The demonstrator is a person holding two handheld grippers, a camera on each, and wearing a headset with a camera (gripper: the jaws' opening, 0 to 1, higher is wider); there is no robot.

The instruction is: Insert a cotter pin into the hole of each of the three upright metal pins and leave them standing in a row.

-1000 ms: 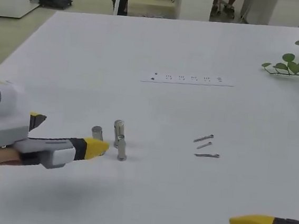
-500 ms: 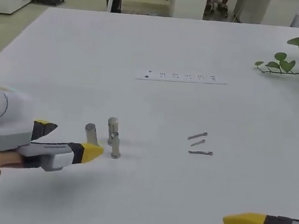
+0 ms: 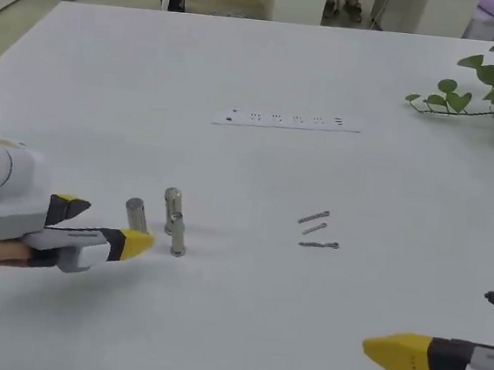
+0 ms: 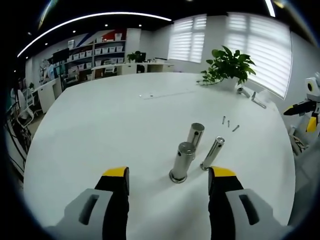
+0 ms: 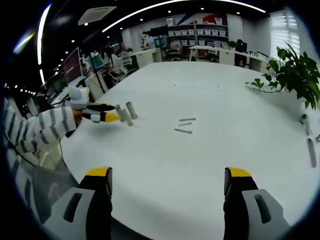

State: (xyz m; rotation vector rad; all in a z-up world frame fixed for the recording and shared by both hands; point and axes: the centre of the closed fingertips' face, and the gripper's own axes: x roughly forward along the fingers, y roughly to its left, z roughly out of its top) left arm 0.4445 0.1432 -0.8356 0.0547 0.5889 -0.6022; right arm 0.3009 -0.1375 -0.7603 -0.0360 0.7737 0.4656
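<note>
Three upright metal pins (image 3: 172,204) stand close together on the white table (image 3: 244,307), at left of centre in the head view. To their right lie three cotter pins (image 3: 314,229), loose and flat. My left gripper (image 3: 103,224) is open and empty at table height, one yellow tip just beside the pins. In the left gripper view the nearest upright pin (image 4: 183,160) stands just ahead of the gap of the left gripper (image 4: 169,176). My right gripper (image 3: 448,327) is open and empty at the near right. In its own view the right gripper (image 5: 168,175) faces the cotter pins (image 5: 184,125) from a distance.
A white socket strip (image 3: 286,121) lies flat farther back on the table. A green plant (image 3: 485,77) reaches in at the far right. Bare tabletop lies around the pins. Office chairs and shelves stand beyond the far edge.
The head camera has shifted, so everything sits further left in the picture. The grippers and the pins keep their places relative to one another.
</note>
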